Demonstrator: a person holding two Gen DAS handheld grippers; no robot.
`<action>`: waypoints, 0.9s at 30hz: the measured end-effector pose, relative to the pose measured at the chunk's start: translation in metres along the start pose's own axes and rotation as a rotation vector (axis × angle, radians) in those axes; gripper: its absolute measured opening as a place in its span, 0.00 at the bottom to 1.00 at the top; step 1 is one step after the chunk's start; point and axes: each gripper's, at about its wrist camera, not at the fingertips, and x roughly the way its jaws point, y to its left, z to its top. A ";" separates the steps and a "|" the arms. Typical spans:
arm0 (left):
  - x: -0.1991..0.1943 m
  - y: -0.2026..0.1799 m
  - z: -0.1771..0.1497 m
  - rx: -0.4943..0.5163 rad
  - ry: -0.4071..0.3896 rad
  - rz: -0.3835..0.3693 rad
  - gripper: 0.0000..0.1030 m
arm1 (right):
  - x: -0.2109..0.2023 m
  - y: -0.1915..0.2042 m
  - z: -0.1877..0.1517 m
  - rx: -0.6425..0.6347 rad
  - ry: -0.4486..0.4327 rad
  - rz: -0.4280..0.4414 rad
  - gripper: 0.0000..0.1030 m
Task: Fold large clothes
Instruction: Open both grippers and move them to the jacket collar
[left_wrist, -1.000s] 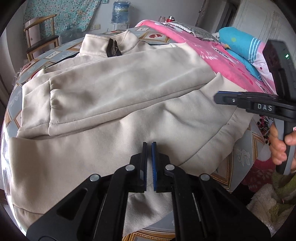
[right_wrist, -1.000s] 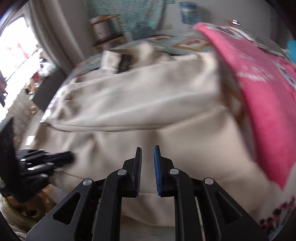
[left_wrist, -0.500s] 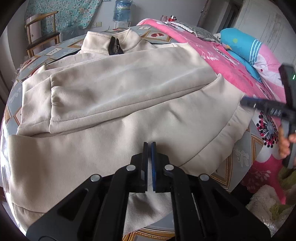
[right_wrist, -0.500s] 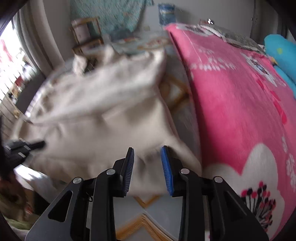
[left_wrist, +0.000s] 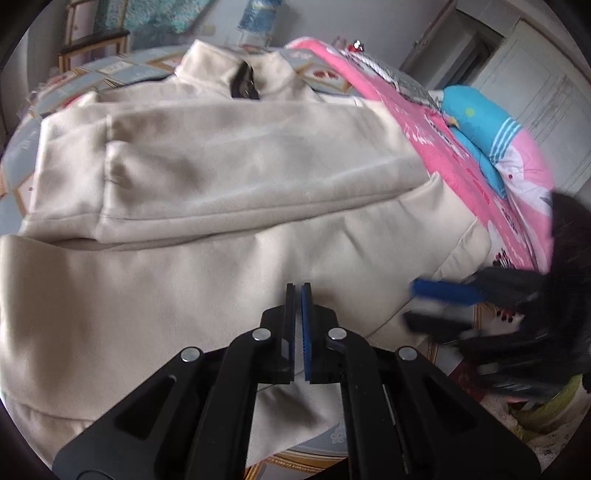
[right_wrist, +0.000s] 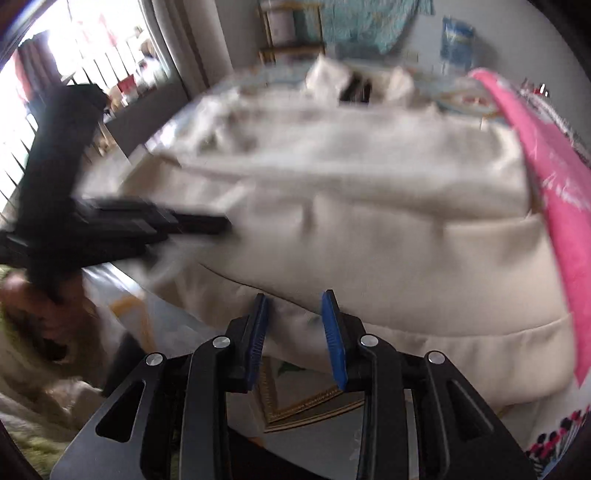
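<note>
Pinching jacket (left_wrist: 221, 266) hem: left gripper (left_wrist: 298, 291); right gripper (right_wrist: 295, 314) agape.

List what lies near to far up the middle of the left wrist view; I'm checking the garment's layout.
Left gripper shut on the hem → cream fleece jacket body → sleeve folded across → dark collar opening → blue patterned bedsheet → blurry water bottle.

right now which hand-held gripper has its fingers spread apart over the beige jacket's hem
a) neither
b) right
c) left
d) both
b) the right hand-held gripper shows a wide gap between its blue pads at the beige jacket hem, while the left hand-held gripper has its pads nearly touching.
</note>
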 end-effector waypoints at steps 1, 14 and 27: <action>-0.009 0.000 -0.002 0.004 -0.024 -0.006 0.04 | -0.003 0.001 -0.001 -0.011 -0.008 -0.001 0.30; -0.057 0.030 -0.058 -0.072 -0.023 0.116 0.04 | 0.003 0.046 0.011 -0.137 -0.006 0.040 0.30; -0.084 0.078 -0.065 -0.207 -0.098 0.236 0.06 | 0.011 0.062 0.015 -0.174 0.002 0.157 0.63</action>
